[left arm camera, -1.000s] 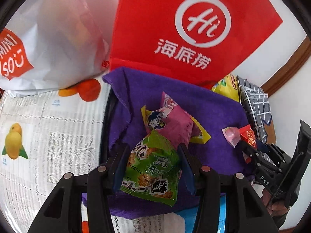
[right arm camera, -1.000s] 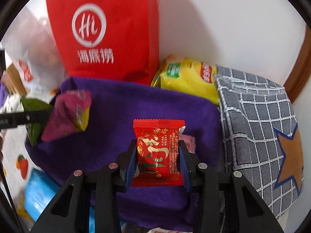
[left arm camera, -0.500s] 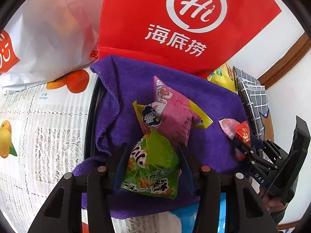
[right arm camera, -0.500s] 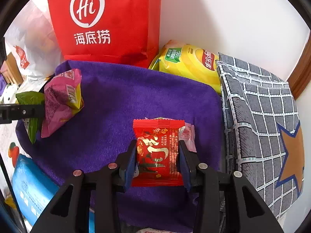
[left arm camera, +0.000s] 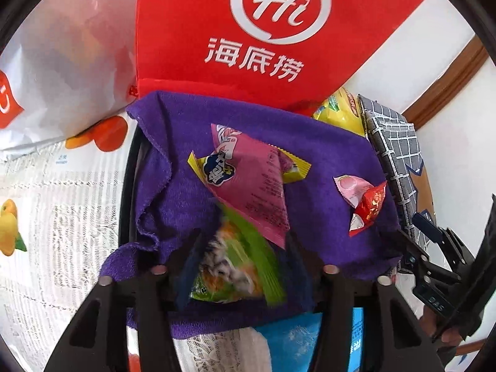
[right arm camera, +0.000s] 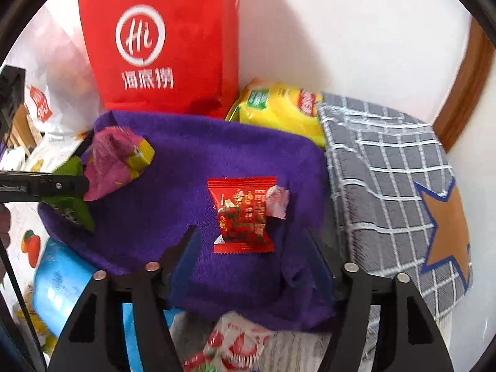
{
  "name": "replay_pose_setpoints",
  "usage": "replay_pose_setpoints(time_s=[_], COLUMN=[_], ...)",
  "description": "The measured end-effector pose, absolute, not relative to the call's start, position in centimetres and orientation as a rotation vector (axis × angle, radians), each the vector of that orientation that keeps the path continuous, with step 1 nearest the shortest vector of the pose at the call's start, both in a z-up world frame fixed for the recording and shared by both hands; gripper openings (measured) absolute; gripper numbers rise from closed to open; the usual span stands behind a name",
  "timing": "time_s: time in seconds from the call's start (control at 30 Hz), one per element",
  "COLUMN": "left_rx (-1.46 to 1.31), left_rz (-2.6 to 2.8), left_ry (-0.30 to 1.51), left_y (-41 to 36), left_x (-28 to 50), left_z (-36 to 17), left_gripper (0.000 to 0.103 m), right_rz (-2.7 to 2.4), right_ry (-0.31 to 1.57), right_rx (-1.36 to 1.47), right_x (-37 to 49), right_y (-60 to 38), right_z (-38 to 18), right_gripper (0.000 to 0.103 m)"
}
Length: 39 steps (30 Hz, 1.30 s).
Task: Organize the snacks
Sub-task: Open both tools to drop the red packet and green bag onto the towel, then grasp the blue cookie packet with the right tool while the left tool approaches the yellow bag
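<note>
A purple cloth (left arm camera: 325, 155) (right arm camera: 201, 155) is draped over a dark tray. On it lie a pink-and-yellow snack packet (left arm camera: 254, 186) (right arm camera: 114, 161), a small pale pink candy (left arm camera: 350, 186) (right arm camera: 277, 201) and a red packet (left arm camera: 370, 204) (right arm camera: 241, 214). My left gripper (left arm camera: 243, 241) is opening; a blurred green packet (left arm camera: 235, 266) (right arm camera: 74, 210) sits loose between its fingers, low over the cloth's near left edge. My right gripper (right arm camera: 251, 238) is also opening. The red packet lies flat on the cloth just ahead of its fingertips, free of the pads.
A red paper bag (left arm camera: 248, 31) and a white shopping bag (left arm camera: 62, 62) stand behind the cloth. A yellow chips bag (right arm camera: 279, 108) and a grey checked box with a star (right arm camera: 396, 186) crowd the right side. A blue pack (right arm camera: 59, 282) lies near the front on the lace tablecloth (left arm camera: 46, 201).
My right gripper let go of the red packet and drew back; the packet now rests on the cloth. My left jaws have widened and the green packet is slipping between them.
</note>
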<state>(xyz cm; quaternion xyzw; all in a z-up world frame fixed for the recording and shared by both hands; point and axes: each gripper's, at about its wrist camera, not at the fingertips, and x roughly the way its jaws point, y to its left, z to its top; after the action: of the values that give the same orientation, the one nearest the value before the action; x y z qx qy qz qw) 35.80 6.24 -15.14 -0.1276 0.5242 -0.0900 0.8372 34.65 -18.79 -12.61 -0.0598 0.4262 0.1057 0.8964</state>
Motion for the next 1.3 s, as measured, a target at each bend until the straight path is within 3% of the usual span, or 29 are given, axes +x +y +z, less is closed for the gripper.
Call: replay_pose_setpoints(time_s=[0.07, 0.2, 0.47, 0.6, 0.8, 0.9, 1.0, 1.3], left_rx=[-0.251, -0.225, -0.244, -0.232, -0.206, -0.203, -0.197, -0.203], left_rz=[-0.185, -0.179, -0.168, -0.152, -0.127, -0.109, -0.084, -0.025], left_ry=[1.091, 1.066, 1.000, 0.990, 0.979, 0.987, 0.989, 0.980], left_y=[6.1, 6.2, 6.9, 7.0, 7.3, 7.5, 7.5, 7.9], left_x=[35.5, 34.8, 31.7, 29.9, 26.8, 25.7, 24.4, 20.8], left_z=[-14.5, -13.0, -10.3, -9.5, -8.8, -8.8, -8.9, -8.8], left_gripper=[0.067, 0.072, 0.072, 0.072, 0.072, 0.072, 0.072, 0.072], right_rz=[0.224, 0.191, 0.132, 0.143, 0.223, 0.277, 0.316, 0.358], right_ry=[0.880, 0.864, 0.854, 0.893, 0.916, 0.911, 0.902, 0.931], right_rx=[-0.096, -0.105, -0.073, -0.026, -0.051, -0.089, -0.102, -0.162], right_x=[33.8, 32.3, 28.1, 26.6, 24.2, 22.9, 22.1, 22.1], right_y=[-19.4, -19.9, -22.5, -23.6, -23.1, -22.5, -22.4, -21.8], right_z=[-12.2, -11.7, -10.9, -11.8, -13.9, -14.9, -15.7, -18.6], right_gripper=[0.068, 0.068, 0.068, 0.060, 0.059, 0.061, 0.069, 0.072])
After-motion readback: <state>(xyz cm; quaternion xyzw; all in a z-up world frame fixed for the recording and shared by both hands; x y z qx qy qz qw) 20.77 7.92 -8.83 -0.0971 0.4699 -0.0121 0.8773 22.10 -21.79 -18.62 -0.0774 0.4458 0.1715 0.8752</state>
